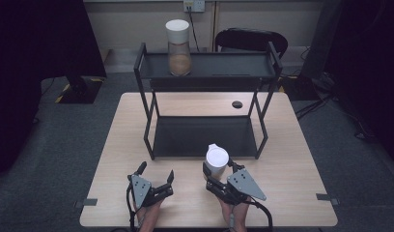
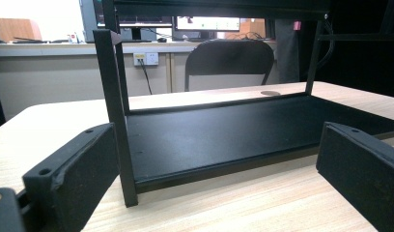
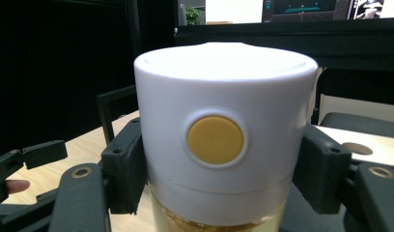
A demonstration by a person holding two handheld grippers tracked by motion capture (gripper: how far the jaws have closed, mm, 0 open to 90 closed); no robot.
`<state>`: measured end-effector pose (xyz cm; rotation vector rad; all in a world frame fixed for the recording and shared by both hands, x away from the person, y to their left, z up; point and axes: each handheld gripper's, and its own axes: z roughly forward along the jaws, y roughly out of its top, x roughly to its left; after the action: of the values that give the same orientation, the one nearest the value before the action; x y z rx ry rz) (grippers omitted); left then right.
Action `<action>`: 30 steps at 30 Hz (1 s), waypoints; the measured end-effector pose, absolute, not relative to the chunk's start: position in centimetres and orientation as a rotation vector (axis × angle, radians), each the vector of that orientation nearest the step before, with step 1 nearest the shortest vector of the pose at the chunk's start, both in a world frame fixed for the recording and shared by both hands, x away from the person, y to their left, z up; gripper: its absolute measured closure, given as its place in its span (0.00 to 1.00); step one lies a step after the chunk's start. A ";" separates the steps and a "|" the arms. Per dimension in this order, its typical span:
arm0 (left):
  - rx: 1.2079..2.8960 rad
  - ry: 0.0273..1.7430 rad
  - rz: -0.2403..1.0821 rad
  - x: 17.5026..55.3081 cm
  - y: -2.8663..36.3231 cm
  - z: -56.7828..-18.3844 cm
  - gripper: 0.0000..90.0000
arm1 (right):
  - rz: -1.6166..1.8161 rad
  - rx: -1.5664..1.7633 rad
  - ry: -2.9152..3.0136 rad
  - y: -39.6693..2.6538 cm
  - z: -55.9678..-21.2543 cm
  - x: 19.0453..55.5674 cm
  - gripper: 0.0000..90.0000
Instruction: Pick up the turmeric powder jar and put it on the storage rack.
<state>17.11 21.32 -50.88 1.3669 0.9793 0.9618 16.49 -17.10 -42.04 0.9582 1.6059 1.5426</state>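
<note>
- Our right gripper (image 1: 218, 167) has its black jaws clamped on a clear jar with a tall white lid (image 1: 217, 158), one jaw on each side of the lid.
- In the right gripper view that lid shows a round yellow button (image 3: 215, 139) facing the camera, and yellowish-brown contents show below it.
- We hold the jar just in front of the black metal two-tier rack (image 1: 204, 137), above the pale wooden table (image 1: 291, 169).
- Our left gripper (image 1: 156, 172) rests low near the table's front edge, jaws spread wide with nothing between them.
- A second white-lidded jar (image 1: 178, 47) stands on the rack's top shelf, at its left end.
</note>
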 end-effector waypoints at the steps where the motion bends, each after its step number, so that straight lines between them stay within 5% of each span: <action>1: 1.367 0.979 0.961 17.1 21.3 -50.9 0.01 | 1.542 0.955 1.606 -17.1 -41.9 16.6 0.33; 30: 1.367 0.977 0.961 17.1 21.3 -50.9 0.01 | 1.559 0.864 1.580 -17.3 -37.0 18.8 0.33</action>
<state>17.12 21.35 -50.89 1.3673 0.9771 0.9609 18.82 -17.28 -37.03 0.8637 1.5802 1.5586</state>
